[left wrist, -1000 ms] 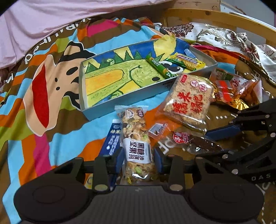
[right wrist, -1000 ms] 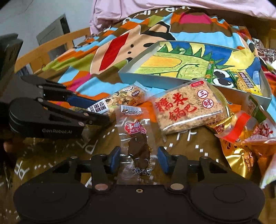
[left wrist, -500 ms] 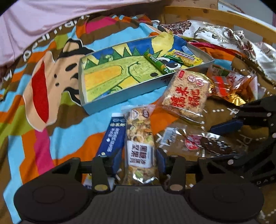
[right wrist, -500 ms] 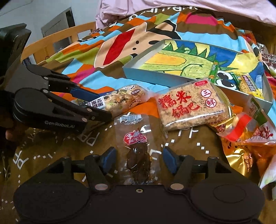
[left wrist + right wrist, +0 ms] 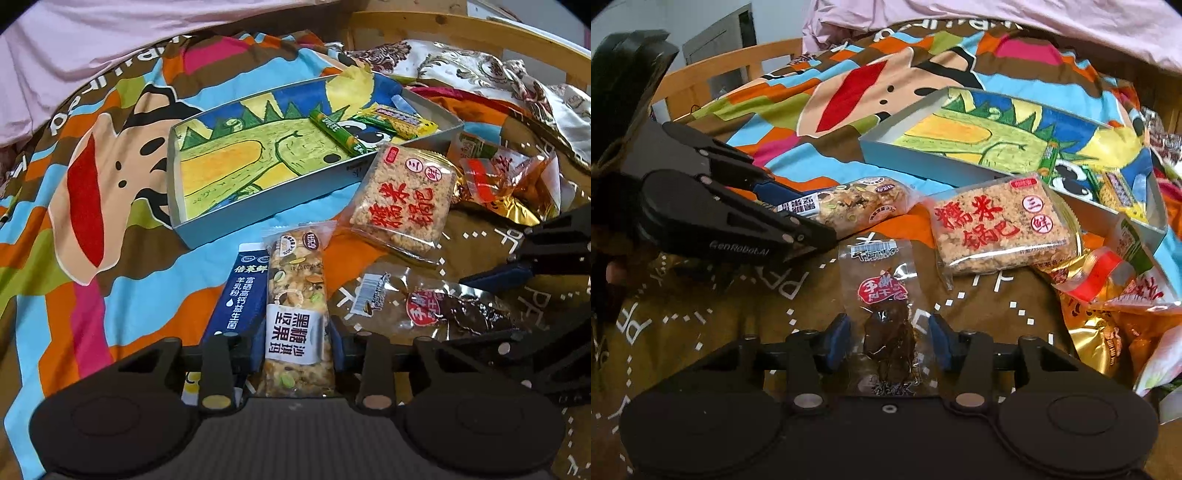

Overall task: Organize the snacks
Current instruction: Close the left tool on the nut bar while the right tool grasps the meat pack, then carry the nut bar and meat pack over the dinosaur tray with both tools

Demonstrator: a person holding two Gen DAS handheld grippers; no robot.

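My left gripper (image 5: 297, 341) had just been closing and its blue pads pressed both long sides of the nut bar (image 5: 297, 295), clamped on its near half. A dark blue sachet (image 5: 240, 291) lay touching the bar's left edge, so there was no free room on that side. My right gripper (image 5: 890, 341) had also just been closing around the clear jerky packet (image 5: 882, 295); its pads looked to touch the wrapper's edges, though I could not tell how firmly. Beyond, the rice cracker pack (image 5: 997, 225) leaned against the near wall of the painted box (image 5: 236, 221). The box's left half lay open, with sticks (image 5: 338, 133) crowded at its far right end.
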